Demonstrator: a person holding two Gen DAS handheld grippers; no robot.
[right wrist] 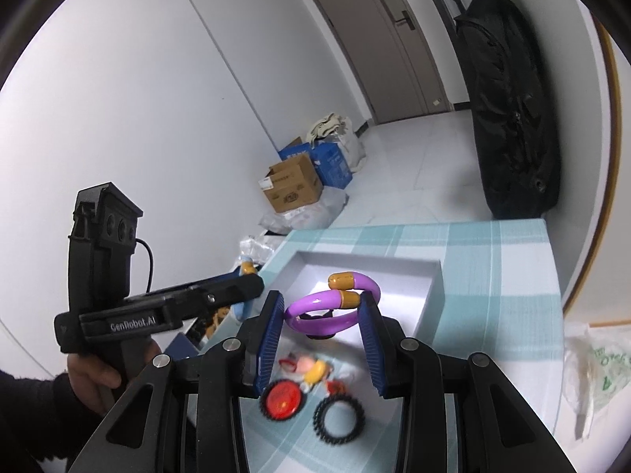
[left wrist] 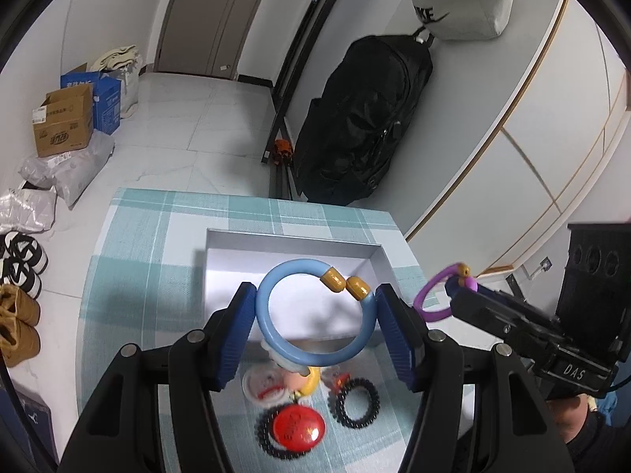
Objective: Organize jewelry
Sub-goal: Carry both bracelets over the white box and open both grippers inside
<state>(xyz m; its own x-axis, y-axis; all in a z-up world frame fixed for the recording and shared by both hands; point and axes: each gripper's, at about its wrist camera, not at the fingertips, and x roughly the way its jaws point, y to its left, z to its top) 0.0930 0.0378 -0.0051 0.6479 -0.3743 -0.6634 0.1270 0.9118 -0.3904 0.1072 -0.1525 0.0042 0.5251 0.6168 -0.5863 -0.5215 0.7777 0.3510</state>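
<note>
My left gripper (left wrist: 315,311) is shut on a blue bracelet (left wrist: 276,335) with gold end caps and holds it above the near edge of the white tray (left wrist: 292,236). My right gripper (right wrist: 323,311) is shut on a purple bracelet (right wrist: 335,323) with gold caps, above the tray's (right wrist: 432,287) near edge; this bracelet also shows in the left wrist view (left wrist: 434,295). On the checked cloth (left wrist: 130,276) below lie a red round badge (left wrist: 299,427), two black coil hair ties (left wrist: 357,402), and a small doll charm (left wrist: 299,380).
The table's far edge drops to a tiled floor. A black bag (left wrist: 363,118) hangs against the wall beyond it. Cardboard boxes (left wrist: 63,126), parcels and shoes (left wrist: 19,315) sit on the floor at left. A plastic bag (right wrist: 595,370) lies at right.
</note>
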